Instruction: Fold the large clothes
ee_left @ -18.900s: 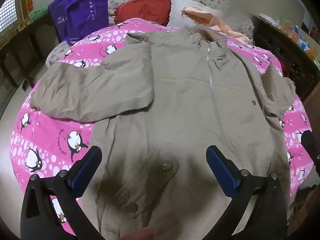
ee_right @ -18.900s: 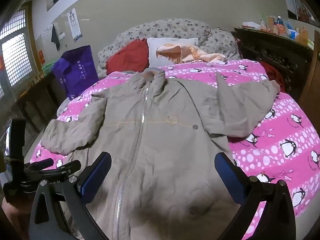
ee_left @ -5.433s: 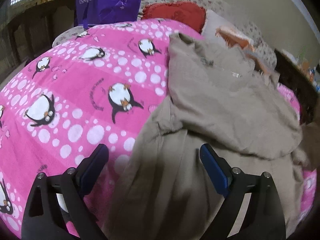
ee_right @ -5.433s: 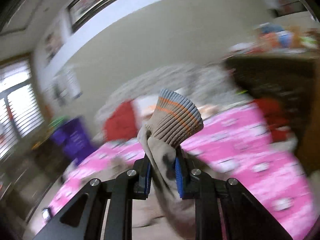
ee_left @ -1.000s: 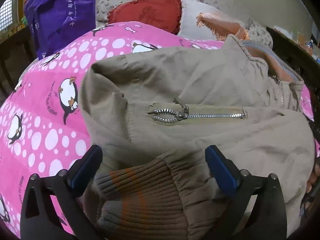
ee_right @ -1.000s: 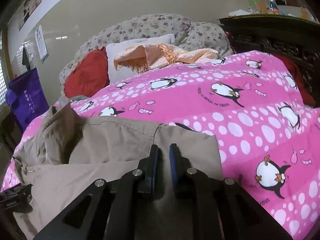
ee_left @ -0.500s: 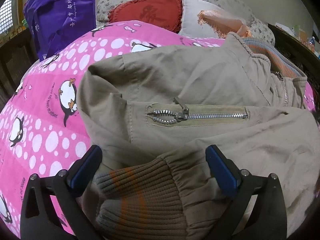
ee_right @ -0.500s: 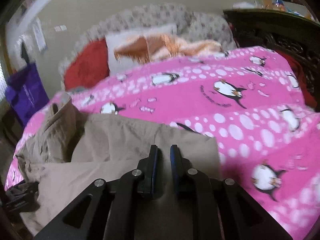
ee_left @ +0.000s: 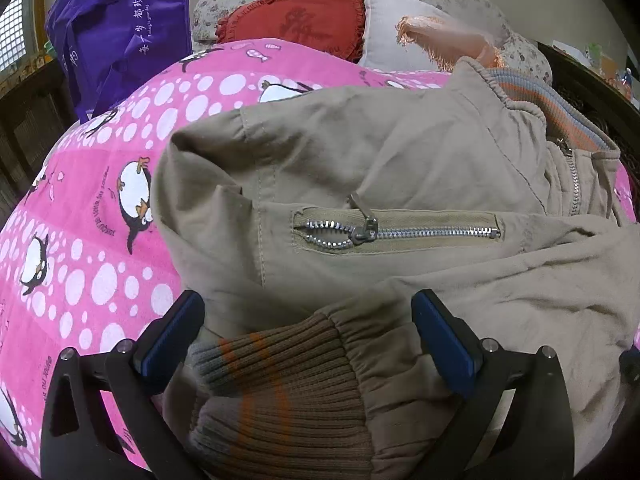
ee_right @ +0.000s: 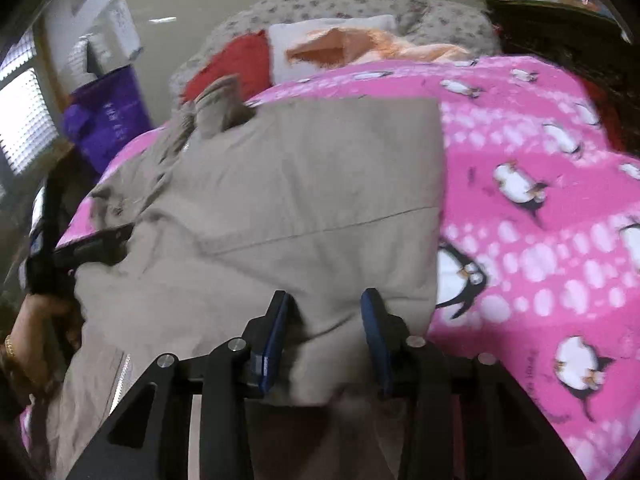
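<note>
Two tools hover over the jacket (ee_left: 400,168) folded on the bed (ee_left: 100,240). Left tool (ee_left: 308,332) gapes wide above a cuff (ee_left: 288,392). Right tool (ee_right: 325,334) is opening, cloth between its jaws.

Readable text in the scene

The purple bag (ee_left: 120,36) bears white Chinese characters over small script; the red cushion (ee_left: 296,20) carries one dark character; the pink blanket (ee_left: 100,216) has tiny, illegible lettering beside its penguins.
</note>
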The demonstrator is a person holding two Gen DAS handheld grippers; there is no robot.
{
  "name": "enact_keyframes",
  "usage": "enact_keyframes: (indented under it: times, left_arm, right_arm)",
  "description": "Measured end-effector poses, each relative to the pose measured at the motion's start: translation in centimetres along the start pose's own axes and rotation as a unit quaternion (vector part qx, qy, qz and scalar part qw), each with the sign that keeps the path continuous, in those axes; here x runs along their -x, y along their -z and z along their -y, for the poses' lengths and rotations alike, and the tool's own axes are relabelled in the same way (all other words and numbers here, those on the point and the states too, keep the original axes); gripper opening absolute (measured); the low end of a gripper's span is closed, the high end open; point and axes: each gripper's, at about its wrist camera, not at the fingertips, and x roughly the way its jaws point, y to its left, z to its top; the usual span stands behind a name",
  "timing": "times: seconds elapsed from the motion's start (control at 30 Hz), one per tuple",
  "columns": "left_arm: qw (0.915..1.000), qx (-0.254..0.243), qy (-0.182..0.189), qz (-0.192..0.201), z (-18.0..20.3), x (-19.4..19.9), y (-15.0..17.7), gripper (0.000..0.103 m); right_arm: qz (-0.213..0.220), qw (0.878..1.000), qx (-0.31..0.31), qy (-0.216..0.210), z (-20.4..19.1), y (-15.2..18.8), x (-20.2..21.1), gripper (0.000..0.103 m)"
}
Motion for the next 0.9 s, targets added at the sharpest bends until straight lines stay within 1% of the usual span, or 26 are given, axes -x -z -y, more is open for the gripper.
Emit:
enact_keyframes:
  times: [0.03, 0.13, 0.2, 0.27, 0.37, 0.47, 0.7, 0.8, 0.83, 0.9]
  left_arm:
    - [1.0000, 0.001, 0.001, 0.000, 0.0, 0.0, 0.0, 0.103]
    - [1.0000, 0.001, 0.001, 0.000, 0.0, -0.1, 0.0, 0.103]
    - [1.0000, 0.001, 0.002, 0.000, -0.1, -0.1, 0.0, 0.103]
    - [1.0000, 0.002, 0.002, 0.000, -0.1, -0.2, -0.1, 0.103]
    - [1.0000, 0.001, 0.002, 0.000, -0.1, -0.2, -0.1, 0.103]
    - [1.0000, 0.002, 0.002, 0.000, -0.2, -0.2, -0.1, 0.103]
    - [1.0000, 0.002, 0.003, 0.000, -0.3, -0.2, -0.2, 0.103]
    - [1.0000, 0.001, 0.004, 0.001, -0.4, -0.2, -0.2, 0.103]
    - [1.0000, 0.000, 0.003, 0.000, -0.4, -0.2, -0.3, 0.103]
    - [1.0000, -0.002, 0.003, -0.001, -0.3, 0.2, -0.4, 0.103]
  right_arm:
    - [-0.002, 1.000, 0.000, -0.002, 0.1, -0.1, -0.2, 0.040]
    - [-0.003, 1.000, 0.012, 0.002, -0.2, 0.0, -0.4, 0.044]
    - [-0.006, 1.000, 0.021, -0.002, -0.6, -0.1, -0.3, 0.051]
    - [-0.009, 0.999, 0.034, -0.007, -1.3, 0.1, -0.5, 0.063]
    - [-0.016, 0.998, 0.057, 0.008, -2.5, 0.1, -1.0, 0.072]
    - [-0.024, 0.997, 0.070, 0.003, -2.9, 0.2, -1.4, 0.082]
    - [-0.029, 0.997, 0.062, -0.022, -2.5, 0.2, -1.5, 0.090]
    - [-0.036, 0.997, 0.070, -0.027, -2.9, 0.2, -1.8, 0.097]
    - [-0.039, 0.996, 0.075, -0.025, -3.1, 0.2, -2.0, 0.100]
    - [-0.044, 0.995, 0.088, -0.013, -3.6, 0.2, -2.2, 0.102]
